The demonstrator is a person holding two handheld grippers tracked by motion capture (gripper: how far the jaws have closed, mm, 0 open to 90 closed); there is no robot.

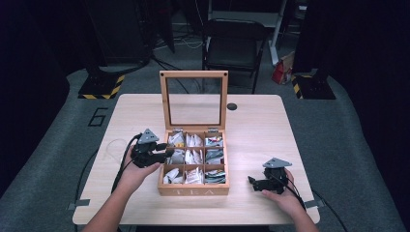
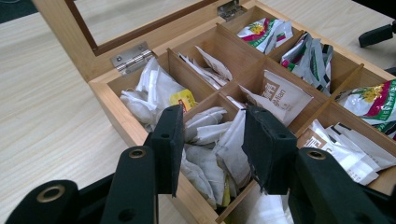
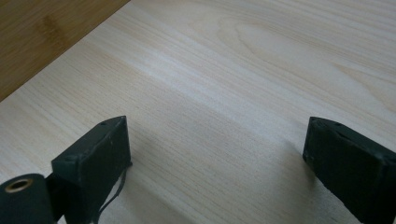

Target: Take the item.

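Wooden tea box at centre of the high view, glass lid standing upright behind it, nine compartments packed with tea bags. Left gripper at the box's left edge, level with the middle row, tips reaching over the middle-left compartment. In the left gripper view, white tea bags of that compartment low in the centre of the frame, directly between the two black jaws. Jaws roughly half open, straddling the crumpled white sachets; pads close beside the paper, firm pressing not evident, so not clamped on anything. No bag lifted clear of the compartment.

Right gripper at lower right of the high view, well apart from the box, resting on the bare table. In the right gripper view, jaws spread wide at the bottom corners, pale wood grain between them, nothing gripped; edge of the box at upper left of that frame.
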